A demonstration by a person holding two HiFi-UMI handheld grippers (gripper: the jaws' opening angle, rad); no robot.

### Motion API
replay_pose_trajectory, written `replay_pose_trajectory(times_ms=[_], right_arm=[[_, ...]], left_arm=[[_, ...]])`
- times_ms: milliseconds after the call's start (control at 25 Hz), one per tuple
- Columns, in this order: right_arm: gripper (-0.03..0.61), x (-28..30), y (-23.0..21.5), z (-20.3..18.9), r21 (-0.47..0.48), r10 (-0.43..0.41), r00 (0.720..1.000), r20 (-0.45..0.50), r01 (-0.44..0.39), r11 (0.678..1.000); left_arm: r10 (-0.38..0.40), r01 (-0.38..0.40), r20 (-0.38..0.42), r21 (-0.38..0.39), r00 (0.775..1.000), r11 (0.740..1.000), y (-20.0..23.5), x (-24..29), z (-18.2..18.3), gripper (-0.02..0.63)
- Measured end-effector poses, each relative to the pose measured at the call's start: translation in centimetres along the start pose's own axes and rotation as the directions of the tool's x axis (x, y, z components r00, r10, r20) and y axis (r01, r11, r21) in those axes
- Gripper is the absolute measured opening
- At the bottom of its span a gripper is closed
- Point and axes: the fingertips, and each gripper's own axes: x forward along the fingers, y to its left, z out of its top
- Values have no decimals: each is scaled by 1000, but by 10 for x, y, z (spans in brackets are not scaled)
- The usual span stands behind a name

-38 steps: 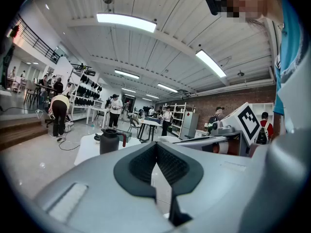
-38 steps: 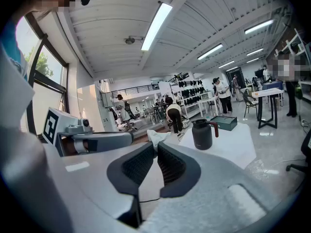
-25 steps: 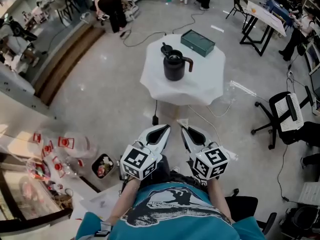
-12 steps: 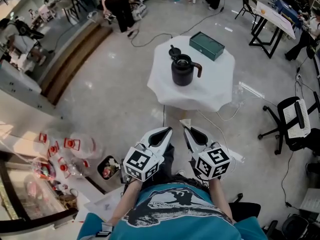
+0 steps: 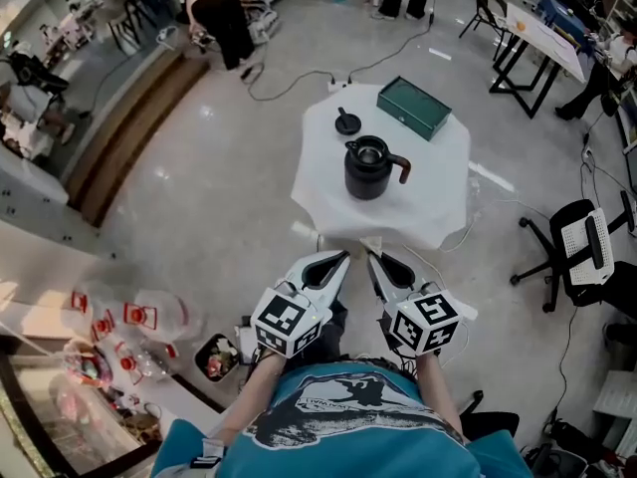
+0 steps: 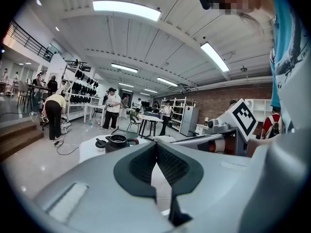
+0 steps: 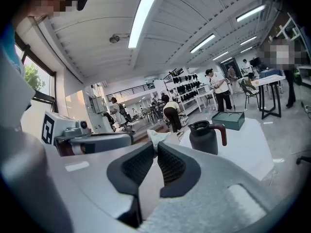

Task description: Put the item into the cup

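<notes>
The person has stepped closer to the white bench (image 5: pixel 438 207), where the dark cup (image 5: pixel 370 167) stands near a small black lid (image 5: pixel 347 121), still beyond the left hand-held gripper (image 5: pixel 340 258) and right hand-held gripper (image 5: pixel 369 258), both closed and empty.

Left gripper (image 5: pixel 341 258) and right gripper (image 5: pixel 371 258) side by side, jaws together, empty.

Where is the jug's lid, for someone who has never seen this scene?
Ahead stands a small table under a white cloth. On it are a dark jug with a reddish handle, a green box and, near the far left corner, the lid. It is the small black disc with a knob, apart from the jug.
</notes>
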Motion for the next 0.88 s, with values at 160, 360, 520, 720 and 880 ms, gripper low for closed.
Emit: replay_pose_trajectory(times_ms=[160, 360, 520, 720, 880], right_arm=[[29, 30, -7, 14, -3, -25, 1000, 1, 25, 1000], [28, 61, -17, 27, -6, -61, 998, -11, 61, 998], [29, 82, -23, 35, -8, -88, 996, -11, 88, 996], [29, 98, -28, 38, 6, -123, 992, -16, 123, 992], [28, 104, -29, 35, 15, -141, 989, -32, 141, 990]], left_arm=[[-20, 20, 15, 3, 1000, 1000, 36, 11, 15, 0], [-53, 53, 22, -7, 998, 999, 71, 27, 26, 0], [-83, 83, 26, -8, 996, 996, 91, 35, 32, 0], [-111, 111, 22, -13, 994, 994, 111, 40, 34, 0], [-115, 115, 25, -23, 993, 993, 122, 41, 35, 0]])
